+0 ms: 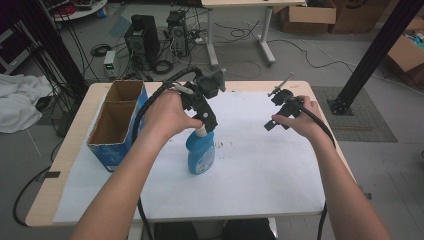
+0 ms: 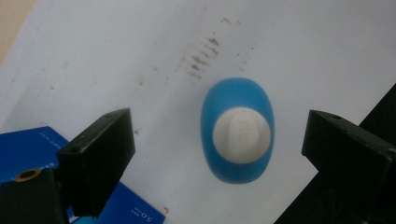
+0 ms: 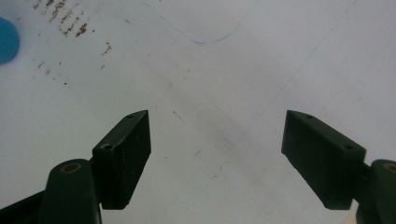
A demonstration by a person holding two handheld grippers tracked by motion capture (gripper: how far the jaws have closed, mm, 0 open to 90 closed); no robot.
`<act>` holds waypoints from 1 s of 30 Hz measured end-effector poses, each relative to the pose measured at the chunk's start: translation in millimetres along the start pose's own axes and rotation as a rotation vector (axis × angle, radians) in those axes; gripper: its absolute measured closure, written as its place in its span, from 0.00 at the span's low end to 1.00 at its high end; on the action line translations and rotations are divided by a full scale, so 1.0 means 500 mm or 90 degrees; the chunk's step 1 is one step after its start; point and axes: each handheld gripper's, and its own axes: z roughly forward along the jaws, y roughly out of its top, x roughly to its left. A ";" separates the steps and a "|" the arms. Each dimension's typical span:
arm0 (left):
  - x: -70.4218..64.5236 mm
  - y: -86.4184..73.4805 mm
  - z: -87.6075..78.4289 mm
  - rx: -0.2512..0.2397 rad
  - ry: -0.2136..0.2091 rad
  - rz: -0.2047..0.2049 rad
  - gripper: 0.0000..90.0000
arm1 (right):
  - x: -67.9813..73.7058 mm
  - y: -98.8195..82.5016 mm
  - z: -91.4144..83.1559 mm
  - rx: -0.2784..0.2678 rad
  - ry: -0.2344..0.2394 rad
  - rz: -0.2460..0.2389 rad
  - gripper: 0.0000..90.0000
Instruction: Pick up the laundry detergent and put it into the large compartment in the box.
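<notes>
A blue bottle (image 1: 201, 156) with a white cap stands upright near the middle of the white sheet. My left gripper (image 1: 204, 127) hangs straight above it, pointing down. In the left gripper view the bottle (image 2: 237, 133) and its white cap (image 2: 241, 135) sit between the two black jaws, with clear gaps on both sides, so the left gripper (image 2: 218, 149) is open. My right gripper (image 1: 274, 124) is held over the sheet at the right, apart from the bottle. The right gripper (image 3: 215, 158) is open with only bare paper between its jaws; the bottle's blue edge (image 3: 6, 39) peeks in at top left.
An open blue cardboard box (image 1: 118, 124) with two compartments stands at the table's left; its blue side (image 2: 74, 186) lies close under my left jaw. The white sheet (image 1: 250, 170) bears brown smudges (image 2: 201, 56) beyond the bottle. Table edges lie close on the right and front.
</notes>
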 end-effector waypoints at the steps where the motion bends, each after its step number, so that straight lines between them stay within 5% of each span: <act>1: -0.003 0.000 0.003 0.001 0.001 0.001 0.11 | 0.000 0.000 0.000 -0.001 0.001 -0.001 0.26; 30: -0.031 -0.007 0.095 0.038 -0.006 0.000 0.11 | 0.003 -0.005 0.004 -0.002 0.006 -0.004 0.26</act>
